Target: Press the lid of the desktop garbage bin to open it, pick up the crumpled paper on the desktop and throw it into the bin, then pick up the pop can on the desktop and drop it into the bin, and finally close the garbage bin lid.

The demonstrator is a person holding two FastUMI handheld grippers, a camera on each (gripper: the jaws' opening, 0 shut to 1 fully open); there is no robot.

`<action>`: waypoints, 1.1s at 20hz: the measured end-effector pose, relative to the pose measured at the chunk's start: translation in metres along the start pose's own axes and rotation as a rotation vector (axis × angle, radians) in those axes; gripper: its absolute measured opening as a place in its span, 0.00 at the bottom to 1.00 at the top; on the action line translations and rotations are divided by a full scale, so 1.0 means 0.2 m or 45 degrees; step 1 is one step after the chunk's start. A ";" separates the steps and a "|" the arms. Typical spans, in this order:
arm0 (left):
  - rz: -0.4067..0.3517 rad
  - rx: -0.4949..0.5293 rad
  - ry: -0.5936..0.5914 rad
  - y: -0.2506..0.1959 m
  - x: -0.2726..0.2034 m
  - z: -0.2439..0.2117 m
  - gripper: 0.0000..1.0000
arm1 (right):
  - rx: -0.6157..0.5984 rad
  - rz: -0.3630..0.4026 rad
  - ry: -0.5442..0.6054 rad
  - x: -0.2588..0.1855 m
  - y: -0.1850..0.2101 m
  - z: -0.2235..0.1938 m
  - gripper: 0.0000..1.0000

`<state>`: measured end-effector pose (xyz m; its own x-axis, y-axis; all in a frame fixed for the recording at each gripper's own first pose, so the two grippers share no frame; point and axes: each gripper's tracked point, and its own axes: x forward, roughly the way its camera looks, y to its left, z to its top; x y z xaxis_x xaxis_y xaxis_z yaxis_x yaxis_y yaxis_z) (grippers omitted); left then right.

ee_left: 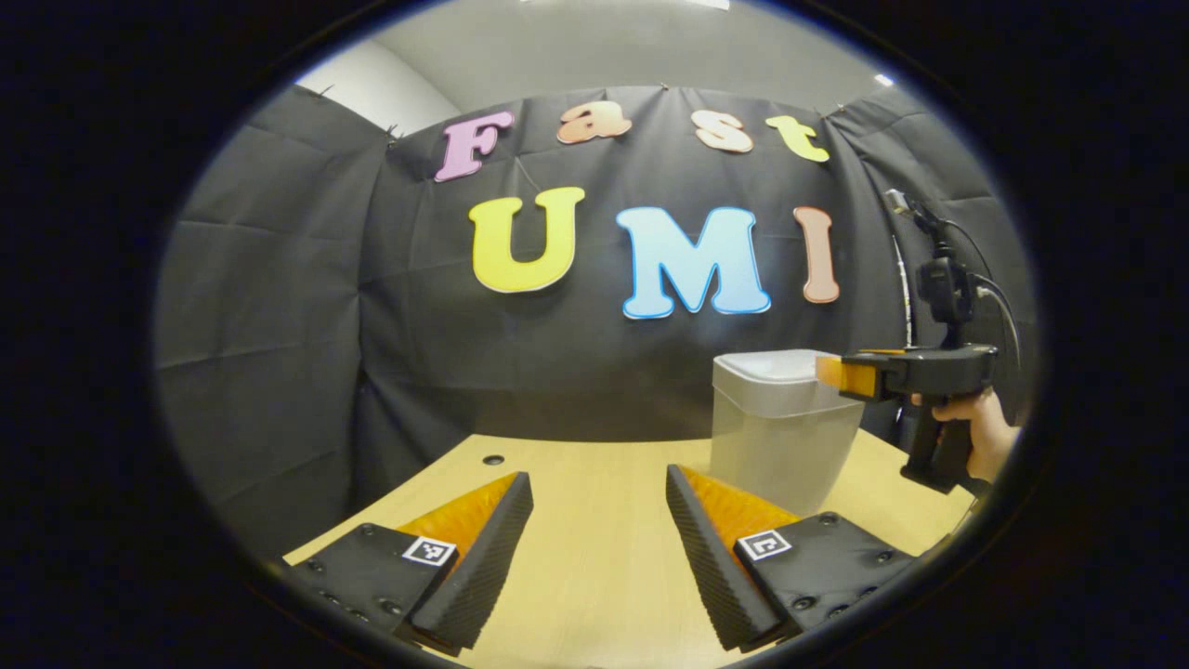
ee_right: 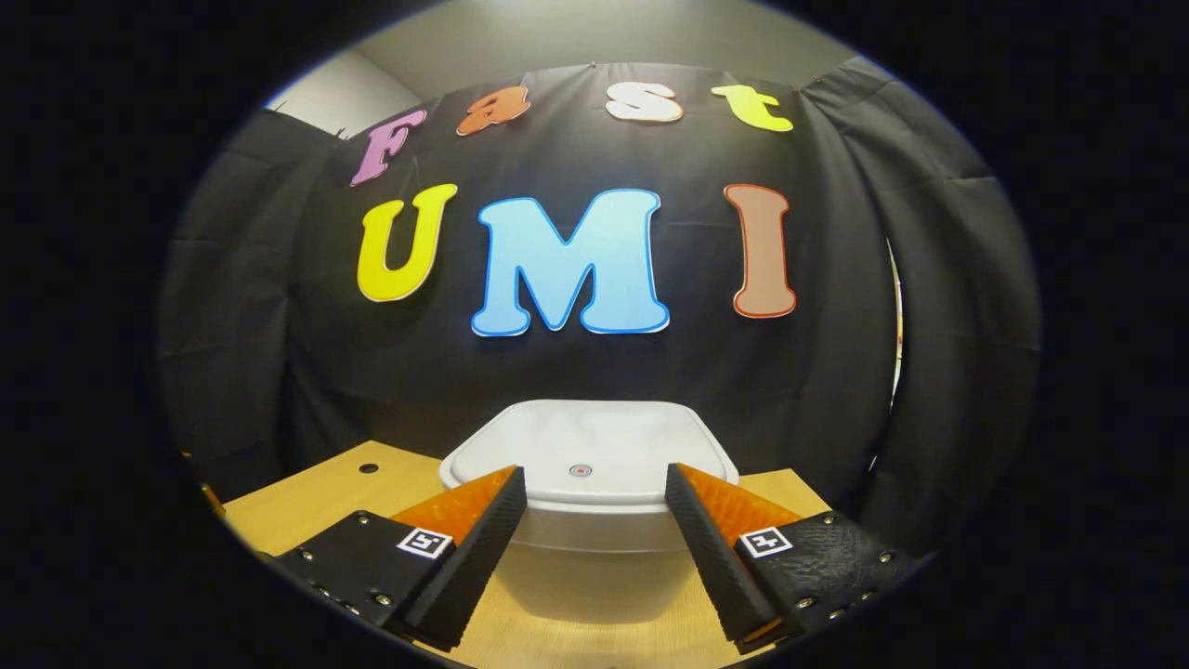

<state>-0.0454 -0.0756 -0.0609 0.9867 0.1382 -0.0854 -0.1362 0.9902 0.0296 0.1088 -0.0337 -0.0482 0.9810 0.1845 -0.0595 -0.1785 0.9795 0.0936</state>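
The pale translucent plastic bin with its closed white lid [ee_right: 587, 446] stands on the light wooden tabletop [ee_right: 307, 502] at twelve o'clock from the spread, empty right tongs [ee_right: 594, 492], which hover nearer it than the equally spread left tongs [ee_left: 599, 497].

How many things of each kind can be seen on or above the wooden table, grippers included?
Bins with a lid: 1, the bin, lid closed.
Grippers: 2, the left gripper over bare table, the right gripper at the bin, both with jaws open.
Hands: 1, a hand holding the right gripper.
Total: 4.
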 end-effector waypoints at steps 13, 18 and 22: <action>-0.186 0.008 0.026 0.03 0.20 -0.05 0.96 | 0.059 -0.078 0.080 -0.52 0.14 -0.14 0.96; -0.227 -0.007 0.020 0.10 0.26 -0.06 0.96 | 0.057 -0.150 0.105 -0.60 0.14 -0.15 0.97; -0.250 0.021 -0.040 0.09 0.26 0.00 0.95 | 0.035 -0.150 0.093 -0.62 0.17 -0.10 0.97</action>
<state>0.0043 -0.0507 -0.0655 0.9965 -0.0587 -0.0598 0.0607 0.9977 0.0315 -0.0204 -0.0207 -0.0572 0.9868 0.0749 -0.1439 -0.0594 0.9923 0.1089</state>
